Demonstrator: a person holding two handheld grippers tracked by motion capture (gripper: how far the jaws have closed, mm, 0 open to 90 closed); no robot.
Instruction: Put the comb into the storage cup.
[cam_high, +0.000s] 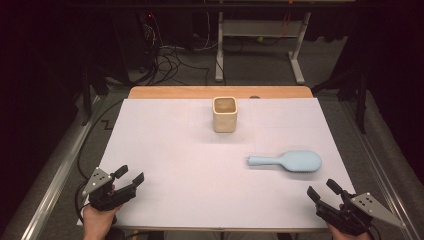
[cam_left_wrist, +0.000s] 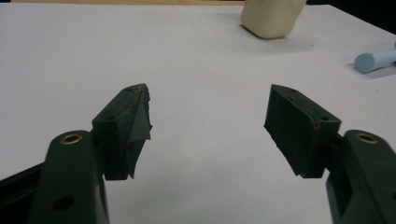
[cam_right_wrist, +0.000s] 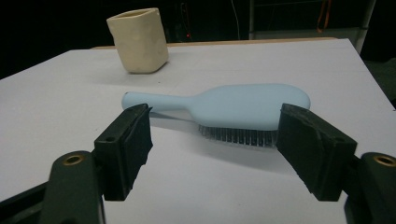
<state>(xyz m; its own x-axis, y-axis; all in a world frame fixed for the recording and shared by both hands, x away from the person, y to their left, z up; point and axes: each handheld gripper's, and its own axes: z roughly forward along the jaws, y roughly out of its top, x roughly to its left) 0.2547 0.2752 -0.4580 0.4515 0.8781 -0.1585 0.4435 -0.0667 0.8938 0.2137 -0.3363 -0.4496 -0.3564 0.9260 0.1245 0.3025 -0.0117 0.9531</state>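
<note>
Left gripper (cam_high: 131, 176): held in the person's left hand (cam_high: 97, 218) at the near left corner of the table; jaws spread wide, nothing between them, touching nothing. Its own view (cam_left_wrist: 208, 123) shows bare white table surface between the pads.

Right gripper (cam_high: 323, 190): at the near right corner, jaws spread wide and empty. In its own view (cam_right_wrist: 215, 140) the hairbrush lies just beyond the pads, not touched by them.

Cup (cam_high: 224, 114): cream-coloured, squarish with rounded corners, standing upright near the far middle of the table, mouth up. The inside looks empty from above. Also seen at (cam_left_wrist: 272, 17) and (cam_right_wrist: 138, 39).

Hairbrush (cam_high: 290, 161): light blue, lying flat on the right half of the table, nearer than the cup and well apart from it. Bristles face down (cam_right_wrist: 236, 134). Long axis runs left to right across the table; handle end points left toward the middle (cam_left_wrist: 373, 60), the broad oval head toward the right edge.

Table (cam_high: 170, 165): white sheet over a wooden top, whose edge shows at the far side.
</note>
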